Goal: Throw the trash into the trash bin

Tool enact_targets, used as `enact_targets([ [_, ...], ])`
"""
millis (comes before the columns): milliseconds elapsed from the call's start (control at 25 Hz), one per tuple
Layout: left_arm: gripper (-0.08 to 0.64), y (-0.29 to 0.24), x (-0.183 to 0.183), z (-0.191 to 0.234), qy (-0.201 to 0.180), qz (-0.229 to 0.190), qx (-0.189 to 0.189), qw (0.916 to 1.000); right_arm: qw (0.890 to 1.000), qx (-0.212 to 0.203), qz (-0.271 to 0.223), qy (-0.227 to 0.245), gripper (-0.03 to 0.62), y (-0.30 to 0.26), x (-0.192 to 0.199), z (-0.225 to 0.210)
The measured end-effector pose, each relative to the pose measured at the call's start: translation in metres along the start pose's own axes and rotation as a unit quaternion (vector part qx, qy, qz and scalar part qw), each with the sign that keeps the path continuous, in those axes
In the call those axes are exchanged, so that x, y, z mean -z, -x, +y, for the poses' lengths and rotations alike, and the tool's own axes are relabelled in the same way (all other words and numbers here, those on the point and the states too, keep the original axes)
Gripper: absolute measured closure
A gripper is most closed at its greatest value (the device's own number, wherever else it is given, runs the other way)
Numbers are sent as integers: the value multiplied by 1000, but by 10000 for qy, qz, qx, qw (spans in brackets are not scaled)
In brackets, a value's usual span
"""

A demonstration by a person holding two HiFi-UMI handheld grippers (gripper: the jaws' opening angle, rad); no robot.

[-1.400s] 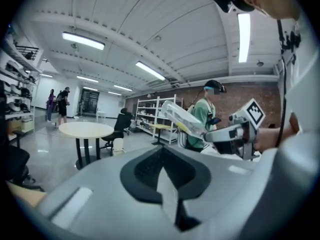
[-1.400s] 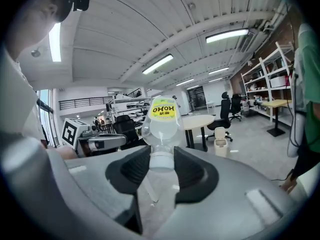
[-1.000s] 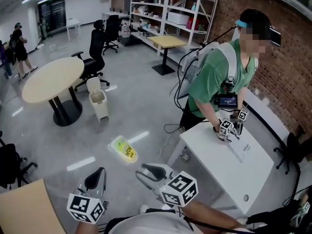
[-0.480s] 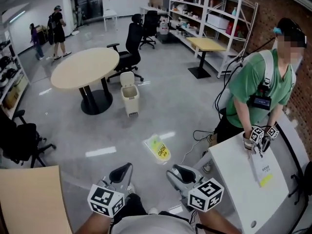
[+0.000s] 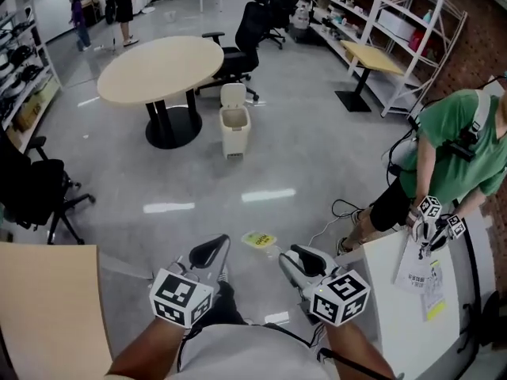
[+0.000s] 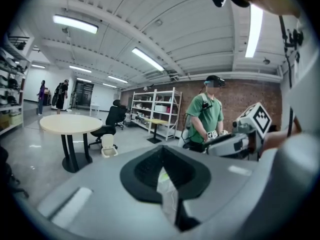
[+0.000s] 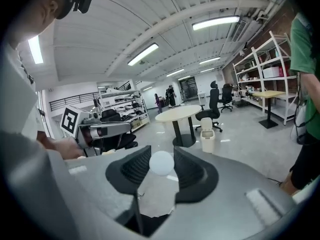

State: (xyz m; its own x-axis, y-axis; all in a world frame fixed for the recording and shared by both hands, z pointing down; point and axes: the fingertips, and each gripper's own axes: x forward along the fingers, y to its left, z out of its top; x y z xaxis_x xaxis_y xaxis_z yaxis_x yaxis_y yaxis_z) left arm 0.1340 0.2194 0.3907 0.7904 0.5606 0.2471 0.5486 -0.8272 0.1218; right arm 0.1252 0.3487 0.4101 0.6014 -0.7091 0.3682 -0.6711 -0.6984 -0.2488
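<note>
One yellow-green trash packet point(image 5: 259, 240) lies on the floor just ahead, between the left gripper point(image 5: 210, 252) and the right gripper point(image 5: 305, 261). Its long axis runs crosswise, about equally near both. Both pairs of jaws stand apart, gripping nothing. The trash bin point(image 5: 234, 129) stands well beyond, beside the round table point(image 5: 158, 66).
</note>
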Motion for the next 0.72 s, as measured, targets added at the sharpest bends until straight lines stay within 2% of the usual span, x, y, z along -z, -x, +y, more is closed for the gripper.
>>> enact_targets([
  [280, 552, -25, 1, 56, 324, 203, -60, 9992, 9993, 70, 373, 41, 448, -47, -19, -17],
  [560, 552, -65, -24, 123, 402, 137, -99, 9990, 9976, 227, 640, 142, 448, -99, -55, -48],
  [720, 552, -75, -34, 175, 352, 47, -196, 9992, 9973, 289, 612, 275, 447, -140, -77, -60],
])
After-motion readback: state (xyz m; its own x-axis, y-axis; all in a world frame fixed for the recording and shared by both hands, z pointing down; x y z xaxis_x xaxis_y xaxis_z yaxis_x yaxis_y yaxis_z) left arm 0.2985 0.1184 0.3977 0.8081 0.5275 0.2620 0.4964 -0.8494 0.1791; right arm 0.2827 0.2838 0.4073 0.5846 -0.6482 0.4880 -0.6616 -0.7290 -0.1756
